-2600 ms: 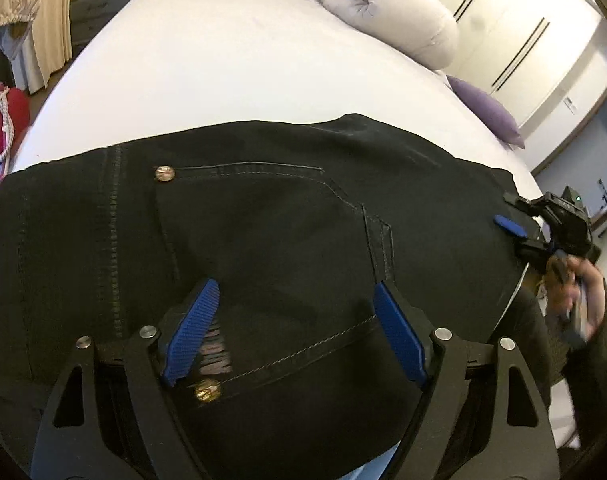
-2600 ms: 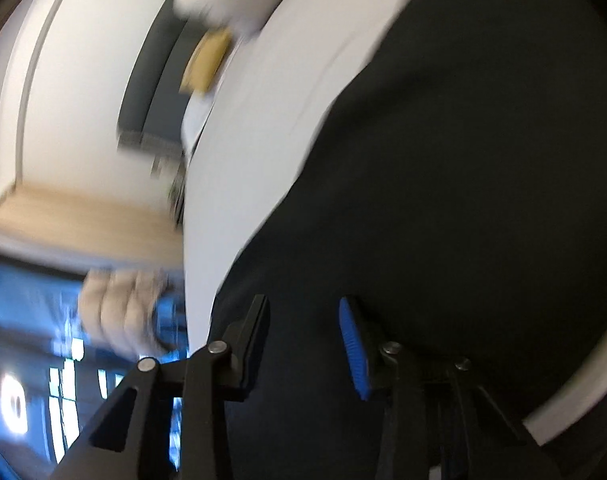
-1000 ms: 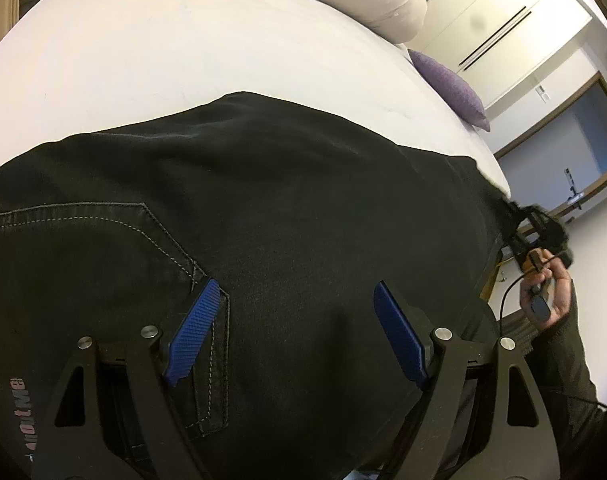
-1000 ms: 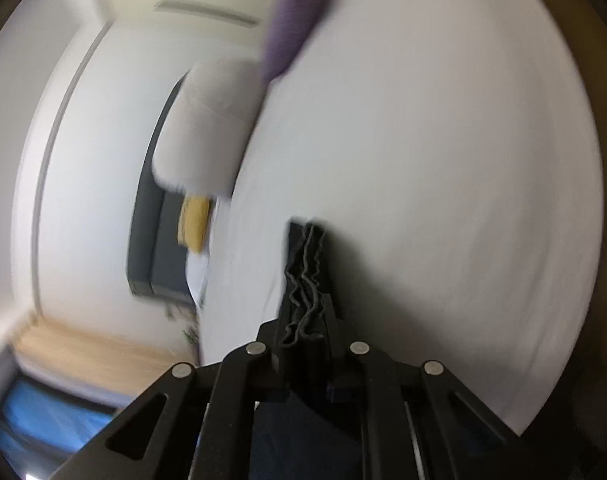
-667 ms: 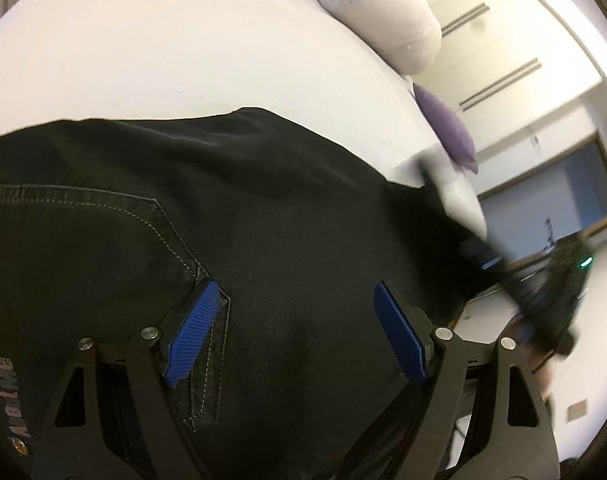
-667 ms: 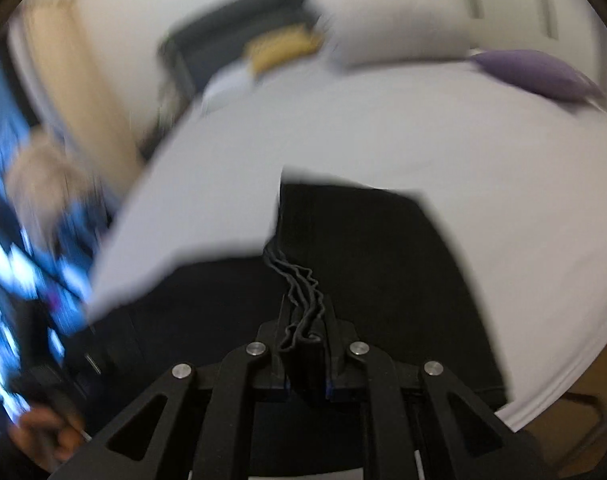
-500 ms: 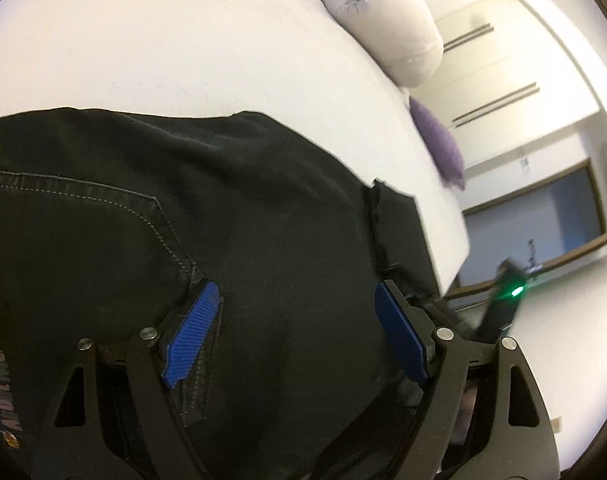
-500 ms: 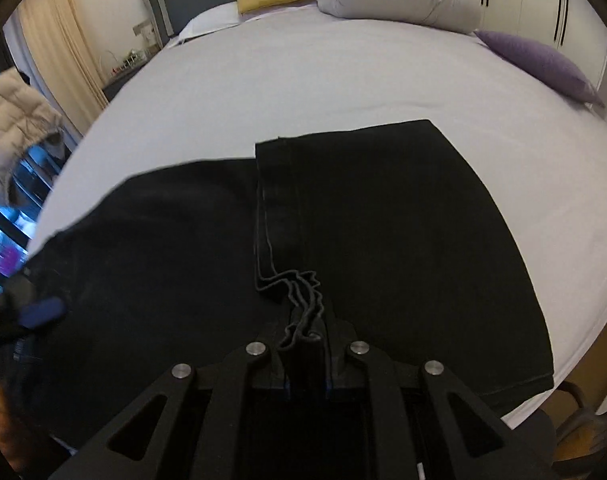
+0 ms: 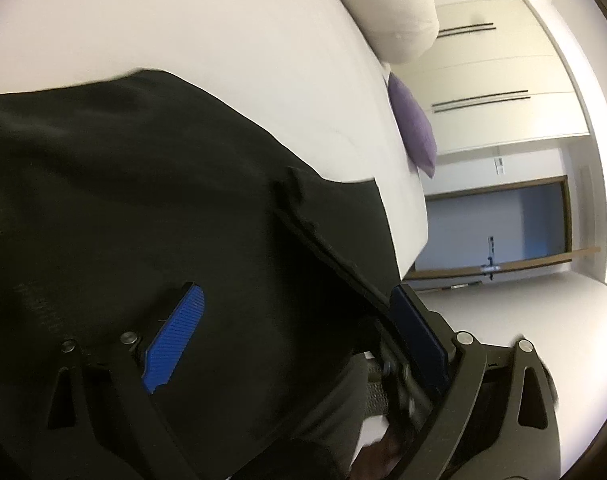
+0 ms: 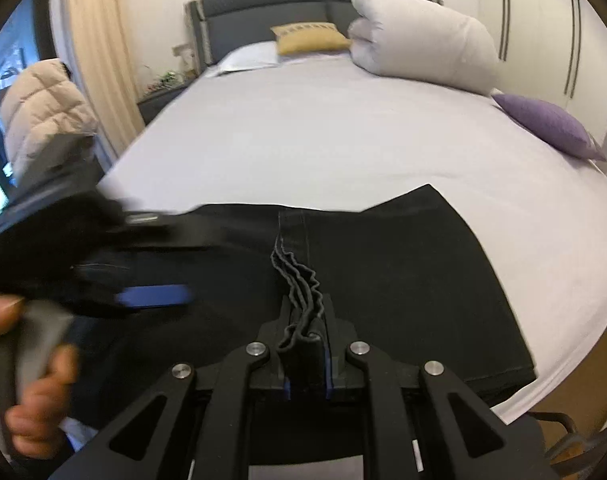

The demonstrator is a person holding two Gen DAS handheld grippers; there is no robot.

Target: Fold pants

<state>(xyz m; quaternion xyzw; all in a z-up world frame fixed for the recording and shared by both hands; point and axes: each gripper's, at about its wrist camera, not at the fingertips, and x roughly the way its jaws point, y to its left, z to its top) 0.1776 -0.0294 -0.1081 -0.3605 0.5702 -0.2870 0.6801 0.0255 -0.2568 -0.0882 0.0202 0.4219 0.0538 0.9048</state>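
So the black pants [image 10: 403, 264] are lying flat on the white bed [image 10: 343, 136], near its foot edge, with the far end already doubled back over the rest. The right gripper [image 10: 305, 350] is clamped tight on a bunched stack of hem layers, which ripple up out of the jaws right over the middle of the pants. You can see that stacked hem edge [image 10: 295, 276] running away from the gripper toward the headboard [image 10: 263, 4].

The left gripper [image 9: 299, 336] hovers over the pants with its jaws spread wide, blue pads [image 9: 175, 336] showing, nothing between them. In the right wrist view it shows up as a motion-blurred dark shape on the left side of the pants, so I can't really say whether it's touching the fabric. The person's left hand [image 10: 35, 412] wraps its handle there.

Past the pants, up the bed: a rolled white duvet [image 10: 419, 52], a mustard pillow [image 10: 307, 38] against the headboard and a purple cushion [image 10: 547, 124] at the right edge.
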